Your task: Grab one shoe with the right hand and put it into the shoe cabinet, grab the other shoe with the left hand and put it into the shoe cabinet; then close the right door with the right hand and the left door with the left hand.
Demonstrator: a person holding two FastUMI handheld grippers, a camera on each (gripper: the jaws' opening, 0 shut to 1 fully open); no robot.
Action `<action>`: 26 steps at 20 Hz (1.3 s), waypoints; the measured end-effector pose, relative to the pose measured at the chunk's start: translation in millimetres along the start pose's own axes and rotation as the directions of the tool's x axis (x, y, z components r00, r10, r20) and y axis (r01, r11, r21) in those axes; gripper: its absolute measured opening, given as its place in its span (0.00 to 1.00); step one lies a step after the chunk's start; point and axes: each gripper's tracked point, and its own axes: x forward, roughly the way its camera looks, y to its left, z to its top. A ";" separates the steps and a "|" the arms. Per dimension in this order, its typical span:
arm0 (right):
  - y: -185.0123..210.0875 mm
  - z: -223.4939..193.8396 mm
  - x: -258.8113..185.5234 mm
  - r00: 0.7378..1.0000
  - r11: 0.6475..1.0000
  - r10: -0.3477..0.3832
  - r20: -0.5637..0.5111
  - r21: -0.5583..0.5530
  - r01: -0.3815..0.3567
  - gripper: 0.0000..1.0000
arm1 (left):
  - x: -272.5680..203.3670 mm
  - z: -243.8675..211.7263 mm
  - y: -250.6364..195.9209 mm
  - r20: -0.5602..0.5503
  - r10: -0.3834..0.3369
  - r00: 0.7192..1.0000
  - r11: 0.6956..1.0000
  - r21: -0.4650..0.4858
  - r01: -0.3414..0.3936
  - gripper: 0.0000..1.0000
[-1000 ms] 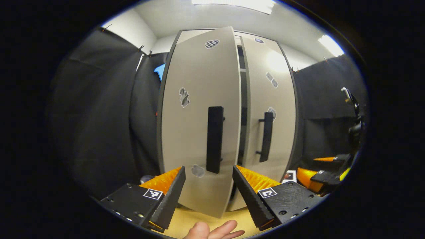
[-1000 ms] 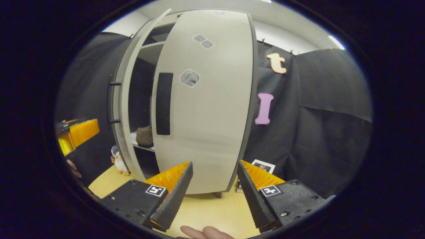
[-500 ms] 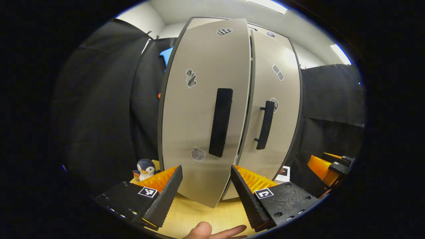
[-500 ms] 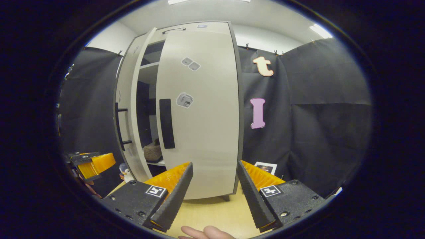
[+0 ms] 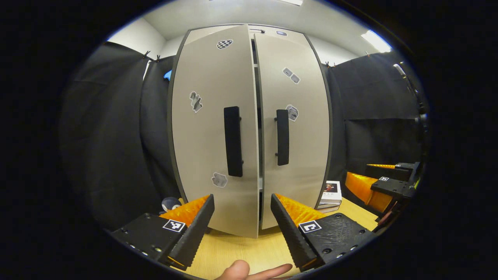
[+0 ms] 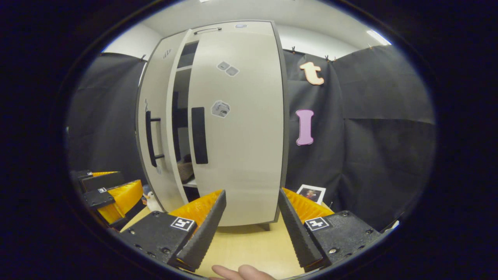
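Cabinet (image 5: 295,155), books (image 5: 330,192), perhaps penguin (image 5: 170,203) on tabletop (image 5: 233,252)

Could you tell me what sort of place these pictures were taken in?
Probably a staged recording booth rather than a home: black cloth wall hangs around a light two-door shoe cabinet standing on a wooden tabletop, with strip ceiling lights overhead.

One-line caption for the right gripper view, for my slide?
Open right gripper faces the shoe cabinet, its left door ajar, a shoe visible on the shelf inside.
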 end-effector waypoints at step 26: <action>1.3 8.9 -5.4 0.994 0.991 0.103 0.018 0.082 -0.104 0.89 | 4.1 2.1 3.6 0.013 0.049 0.999 0.999 -0.021 -0.049 0.89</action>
